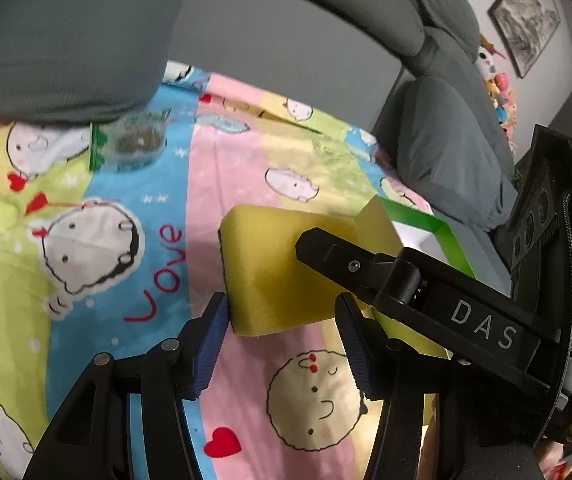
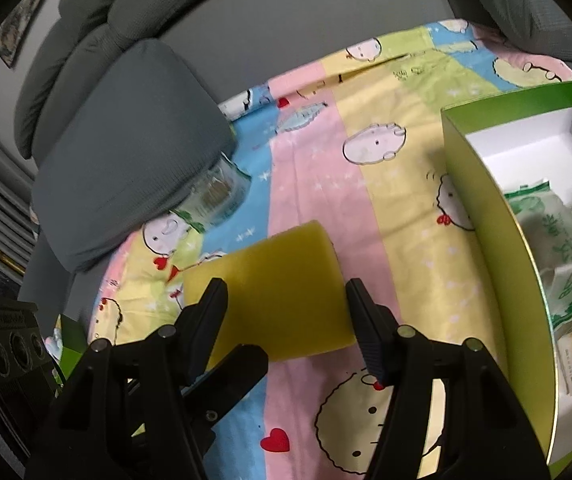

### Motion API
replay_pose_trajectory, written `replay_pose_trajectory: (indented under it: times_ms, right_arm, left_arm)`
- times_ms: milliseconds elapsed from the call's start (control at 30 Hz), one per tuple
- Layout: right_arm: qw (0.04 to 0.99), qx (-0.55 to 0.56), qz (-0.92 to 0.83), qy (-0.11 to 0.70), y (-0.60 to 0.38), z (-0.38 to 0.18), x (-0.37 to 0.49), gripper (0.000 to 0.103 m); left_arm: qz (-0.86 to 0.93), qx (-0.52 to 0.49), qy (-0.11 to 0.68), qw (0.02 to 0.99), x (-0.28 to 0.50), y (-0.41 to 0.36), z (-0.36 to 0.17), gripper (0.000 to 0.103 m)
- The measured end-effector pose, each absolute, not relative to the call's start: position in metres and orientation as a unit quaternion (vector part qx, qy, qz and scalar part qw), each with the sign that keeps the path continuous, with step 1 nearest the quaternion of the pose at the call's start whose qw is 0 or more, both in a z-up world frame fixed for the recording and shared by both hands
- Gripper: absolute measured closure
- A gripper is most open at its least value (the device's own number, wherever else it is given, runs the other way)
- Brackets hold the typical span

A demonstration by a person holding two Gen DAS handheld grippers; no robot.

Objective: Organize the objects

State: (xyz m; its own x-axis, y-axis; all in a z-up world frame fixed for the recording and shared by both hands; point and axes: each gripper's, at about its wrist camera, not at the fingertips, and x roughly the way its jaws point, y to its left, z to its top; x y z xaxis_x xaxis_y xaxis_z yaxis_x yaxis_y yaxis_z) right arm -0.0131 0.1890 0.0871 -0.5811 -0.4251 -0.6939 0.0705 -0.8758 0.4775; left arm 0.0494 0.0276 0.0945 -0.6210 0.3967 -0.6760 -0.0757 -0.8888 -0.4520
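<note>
A soft yellow rectangular sponge sits between the fingers of the right gripper, which holds it above the colourful cartoon-print bedsheet. The left gripper has its jaws spread around the near end of the same sponge, one blue pad touching its edge. Just beside stands a green cardboard box with packets inside, and a clear plastic bag lies farther off by a grey cushion
</note>
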Motion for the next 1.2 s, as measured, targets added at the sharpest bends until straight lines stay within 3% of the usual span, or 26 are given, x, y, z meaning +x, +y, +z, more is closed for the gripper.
replay_pose_trajectory:
  times_ms: [1200]
  right_arm:
    - [0.118, 0.314, -0.914, -0.229, 0.262, 0.133, 0.029, 0.042]
  left_arm:
    - [0.931, -0.277, -0.127, 0.2, 0.07, 0.104, 0.138, 0.048]
